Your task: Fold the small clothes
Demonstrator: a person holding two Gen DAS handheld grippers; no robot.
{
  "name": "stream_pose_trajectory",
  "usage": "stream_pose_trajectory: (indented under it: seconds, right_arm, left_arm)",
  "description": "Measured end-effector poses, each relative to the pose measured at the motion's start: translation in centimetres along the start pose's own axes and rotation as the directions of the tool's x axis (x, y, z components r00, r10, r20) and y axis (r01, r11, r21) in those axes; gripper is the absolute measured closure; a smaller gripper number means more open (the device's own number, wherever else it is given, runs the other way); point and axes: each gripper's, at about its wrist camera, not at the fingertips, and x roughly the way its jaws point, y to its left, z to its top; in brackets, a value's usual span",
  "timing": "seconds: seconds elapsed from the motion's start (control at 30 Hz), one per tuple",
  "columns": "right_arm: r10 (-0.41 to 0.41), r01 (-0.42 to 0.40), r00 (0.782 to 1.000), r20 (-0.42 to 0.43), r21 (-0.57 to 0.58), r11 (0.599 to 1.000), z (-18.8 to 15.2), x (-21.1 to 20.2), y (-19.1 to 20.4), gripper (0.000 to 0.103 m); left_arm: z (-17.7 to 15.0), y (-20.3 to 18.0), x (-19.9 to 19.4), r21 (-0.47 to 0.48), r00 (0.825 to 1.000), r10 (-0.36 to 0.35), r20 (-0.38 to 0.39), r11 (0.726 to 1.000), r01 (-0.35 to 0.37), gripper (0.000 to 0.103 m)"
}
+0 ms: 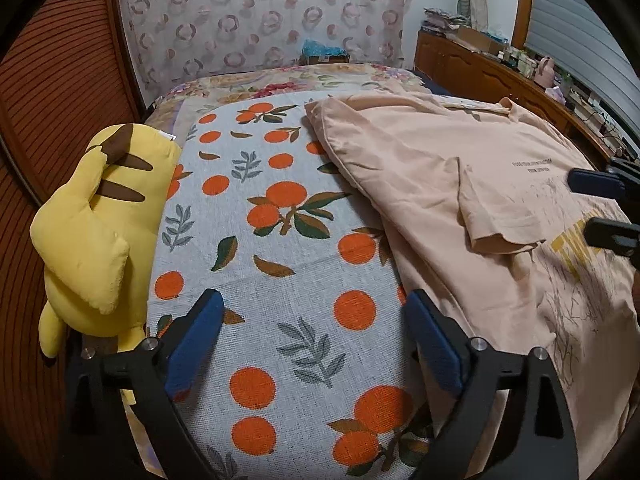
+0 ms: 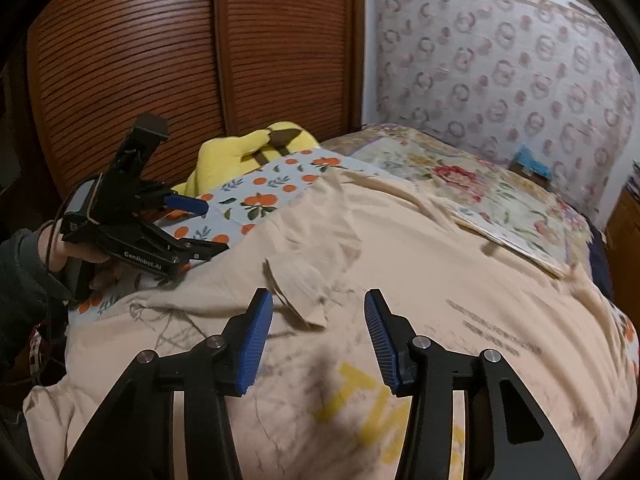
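Right wrist view shows the shirt (image 2: 400, 240) on the bed (image 2: 480, 184) with one sleeve (image 2: 304, 280) folded in, both tools, left (image 2: 200, 228) and right (image 2: 318, 336), open and empty, most folding left.

Matt peach cloth shirt (image 1: 420, 160), ribbed wood door (image 2: 128, 64)

One peach T-shirt (image 1: 440, 168), one yellow plush toy (image 1: 100, 220), two tongs: left (image 1: 316, 344), right (image 2: 318, 340)

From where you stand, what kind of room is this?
Most likely a bedroom at home: a bed under a floral quilt, a yellow plush toy along its edge, and a slatted wooden wardrobe beside it. A peach T-shirt lies spread on top.
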Motion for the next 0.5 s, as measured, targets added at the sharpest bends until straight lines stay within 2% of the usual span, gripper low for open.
stream_pose_trajectory:
  seconds: [0.2, 0.3, 0.37, 0.43, 0.5]
  right_arm:
    - [0.039, -0.042, 0.998, -0.051, -0.053, 0.998, 0.6, 3.1, 0.7, 0.053]
    - [0.028, -0.037, 0.995, -0.094, -0.096, 0.995, 1.0, 4.7, 1.5, 0.054]
    - [0.005, -0.020, 0.993, -0.122, -0.120, 0.993, 1.0, 5.4, 1.8, 0.061]
    - [-0.028, 0.009, 0.990, -0.138, -0.134, 0.991, 1.0, 5.9, 1.8, 0.080]
    - [-0.030, 0.013, 0.991, -0.130, -0.128, 0.992, 1.2, 6.1, 1.8, 0.091]
  left_arm:
    - [0.0, -0.1, 0.0, -0.001, 1.000, 0.000, 0.000, 1.000, 0.000, 0.010]
    - [0.0, -0.1, 0.0, -0.001, 1.000, -0.001, 0.000, 1.000, 0.001, 0.010]
    - [0.0, -0.1, 0.0, -0.001, 1.000, -0.001, 0.000, 1.000, 0.001, 0.010]
    - [0.0, -0.1, 0.0, -0.001, 1.000, -0.001, 0.000, 1.000, 0.001, 0.010]
    - [0.0, -0.1, 0.0, -0.001, 1.000, -0.001, 0.000, 1.000, 0.001, 0.010]
